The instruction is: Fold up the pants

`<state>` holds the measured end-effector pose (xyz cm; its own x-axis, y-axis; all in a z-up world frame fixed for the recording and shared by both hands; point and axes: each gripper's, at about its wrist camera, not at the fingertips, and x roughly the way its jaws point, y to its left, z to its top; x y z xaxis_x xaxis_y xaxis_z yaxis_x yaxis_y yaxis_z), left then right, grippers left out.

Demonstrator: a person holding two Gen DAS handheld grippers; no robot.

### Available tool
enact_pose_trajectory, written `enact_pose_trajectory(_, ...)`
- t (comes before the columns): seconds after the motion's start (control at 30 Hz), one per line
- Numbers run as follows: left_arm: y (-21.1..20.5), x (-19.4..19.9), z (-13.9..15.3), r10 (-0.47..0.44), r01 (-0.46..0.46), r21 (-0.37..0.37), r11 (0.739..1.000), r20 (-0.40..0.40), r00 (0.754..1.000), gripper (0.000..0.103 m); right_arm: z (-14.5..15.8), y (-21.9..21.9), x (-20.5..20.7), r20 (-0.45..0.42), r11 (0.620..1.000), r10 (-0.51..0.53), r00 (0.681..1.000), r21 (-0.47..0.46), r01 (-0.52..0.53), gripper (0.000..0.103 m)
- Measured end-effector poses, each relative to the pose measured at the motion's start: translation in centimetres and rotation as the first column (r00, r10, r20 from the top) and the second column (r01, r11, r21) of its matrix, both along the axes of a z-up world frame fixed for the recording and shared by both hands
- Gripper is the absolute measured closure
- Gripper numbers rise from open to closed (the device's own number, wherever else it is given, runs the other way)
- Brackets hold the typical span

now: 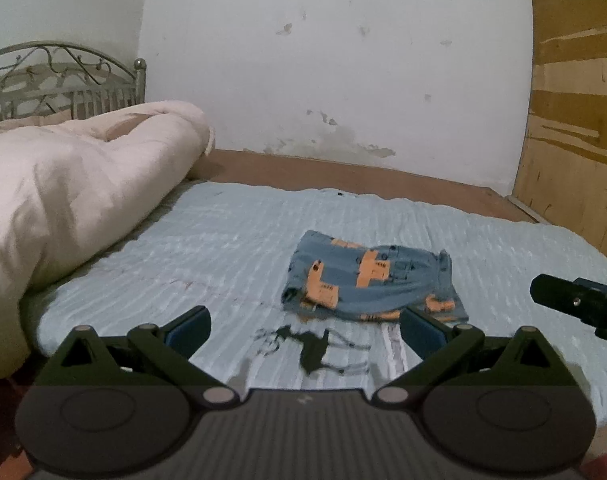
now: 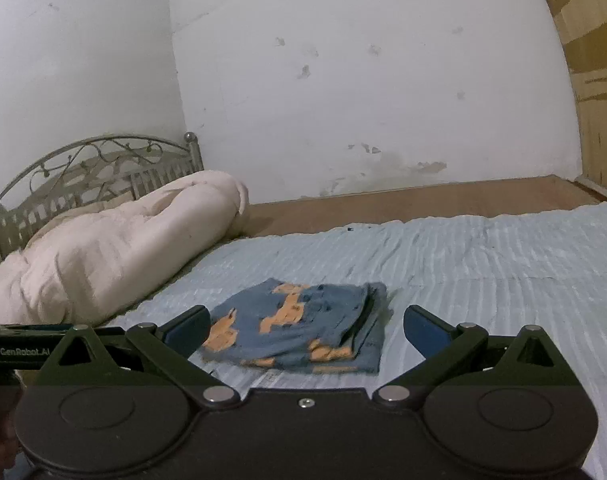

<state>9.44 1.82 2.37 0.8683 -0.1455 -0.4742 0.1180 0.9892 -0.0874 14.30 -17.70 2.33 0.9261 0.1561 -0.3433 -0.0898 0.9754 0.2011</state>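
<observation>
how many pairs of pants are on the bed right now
1. The folded blue pants with orange patches lie on the light blue bedsheet, ahead of both open grippers. Others could be hidden under the bunched comforter.

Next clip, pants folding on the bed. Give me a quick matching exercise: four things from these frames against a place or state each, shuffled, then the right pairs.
Things:
1. pants
2. comforter
3. left gripper
4. headboard

Descriptions:
A. ornate metal, against the wall at the end of the bed
B. folded into a compact stack, blue with orange patches
C. pale pink, bunched in a heap beside the striped sheet
D. open, holding nothing

Pairs: 1-B, 2-C, 3-D, 4-A
</observation>
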Motion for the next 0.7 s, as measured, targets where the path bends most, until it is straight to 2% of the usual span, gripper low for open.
enact_pose_trajectory(0.33,2.2,-4.6,-0.3,0.037,-0.037,-0.021,0.999,0.016,0.999,0.001,-0.3,2.6,-5.2,-0.022,1.0,0.007,1.0,-0.007,-0.007,0.001)
enact_pose_trajectory(0.7,2.3,-5.4,0.0,0.045,-0.044,-0.021,0.999,0.03,0.999,0.001,-0.1,3.0,-6.3,-0.013,0.999,0.034,0.999,-0.011,-0.034,0.001)
